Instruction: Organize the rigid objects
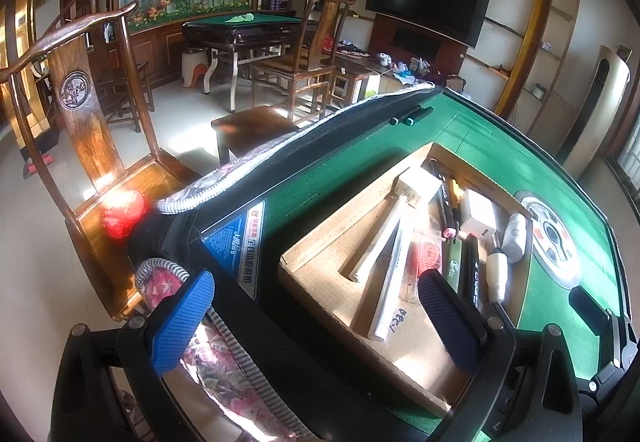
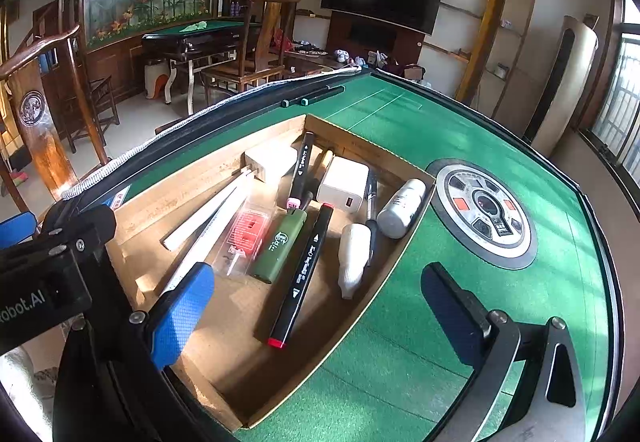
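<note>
An open cardboard box [image 2: 276, 134] lies on the green mahjong table [image 2: 460, 130]. Inside it are two white rods [image 2: 208, 214], a clear packet with a red label [image 2: 244, 234], a green lighter [image 2: 280, 246], a black marker with red ends [image 2: 304, 274], a white charger [image 2: 344, 182], and two white bottles [image 2: 400, 208] [image 2: 354, 258]. My right gripper [image 2: 316, 318] hangs open over the box's near corner, holding nothing. My left gripper [image 1: 316, 322] is open too, straddling the table's edge and the box's near left wall [image 1: 344, 210]. Two dark markers [image 2: 312, 96] lie at the table's far edge.
The table's round control disc [image 2: 486, 210] sits right of the box. A wooden chair [image 1: 92, 146] with a red object [image 1: 122, 216] on its seat stands left of the table. Floral cloth [image 1: 224, 362] hangs over the table's left edge. A second mahjong table [image 1: 240, 22] stands behind.
</note>
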`<action>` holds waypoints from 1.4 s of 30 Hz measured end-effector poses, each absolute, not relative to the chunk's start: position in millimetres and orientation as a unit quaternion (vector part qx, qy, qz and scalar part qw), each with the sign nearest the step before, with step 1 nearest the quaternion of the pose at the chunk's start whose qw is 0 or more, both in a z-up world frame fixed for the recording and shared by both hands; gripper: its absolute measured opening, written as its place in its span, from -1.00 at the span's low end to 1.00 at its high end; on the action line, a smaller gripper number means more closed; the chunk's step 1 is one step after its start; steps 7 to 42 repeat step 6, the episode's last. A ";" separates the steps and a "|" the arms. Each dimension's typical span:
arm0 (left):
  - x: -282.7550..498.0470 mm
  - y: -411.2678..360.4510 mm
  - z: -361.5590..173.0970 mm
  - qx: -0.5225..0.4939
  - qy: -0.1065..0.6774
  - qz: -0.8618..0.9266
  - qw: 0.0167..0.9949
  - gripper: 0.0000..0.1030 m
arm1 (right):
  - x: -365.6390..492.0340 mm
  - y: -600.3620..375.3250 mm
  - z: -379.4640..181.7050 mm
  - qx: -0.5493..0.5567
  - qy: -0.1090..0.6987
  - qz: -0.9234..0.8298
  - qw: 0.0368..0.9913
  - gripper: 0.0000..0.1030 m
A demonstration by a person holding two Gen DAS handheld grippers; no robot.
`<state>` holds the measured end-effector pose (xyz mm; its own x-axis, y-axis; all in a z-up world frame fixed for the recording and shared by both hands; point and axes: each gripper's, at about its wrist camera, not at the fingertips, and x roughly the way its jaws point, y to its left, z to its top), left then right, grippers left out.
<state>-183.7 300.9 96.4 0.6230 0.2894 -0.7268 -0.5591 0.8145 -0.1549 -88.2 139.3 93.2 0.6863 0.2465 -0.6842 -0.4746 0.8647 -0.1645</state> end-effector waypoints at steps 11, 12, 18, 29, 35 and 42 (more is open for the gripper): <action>-186.5 300.3 107.1 -0.185 0.359 0.247 0.881 0.99 | -92.2 130.6 97.8 -0.160 0.341 0.207 0.903 1.00; -186.5 300.3 107.1 -0.185 0.359 0.247 0.881 0.99 | -92.2 130.6 97.8 -0.160 0.341 0.207 0.903 1.00; -186.5 300.3 107.1 -0.185 0.359 0.247 0.881 0.99 | -92.2 130.6 97.8 -0.160 0.341 0.207 0.903 1.00; -186.5 300.3 107.1 -0.185 0.359 0.247 0.881 0.99 | -92.2 130.6 97.8 -0.160 0.341 0.207 0.903 1.00; -186.5 300.3 107.1 -0.185 0.359 0.247 0.881 0.99 | -92.2 130.6 97.8 -0.160 0.341 0.207 0.903 1.00; -186.5 300.3 107.1 -0.185 0.359 0.247 0.881 0.99 | -92.2 130.6 97.8 -0.160 0.341 0.207 0.903 1.00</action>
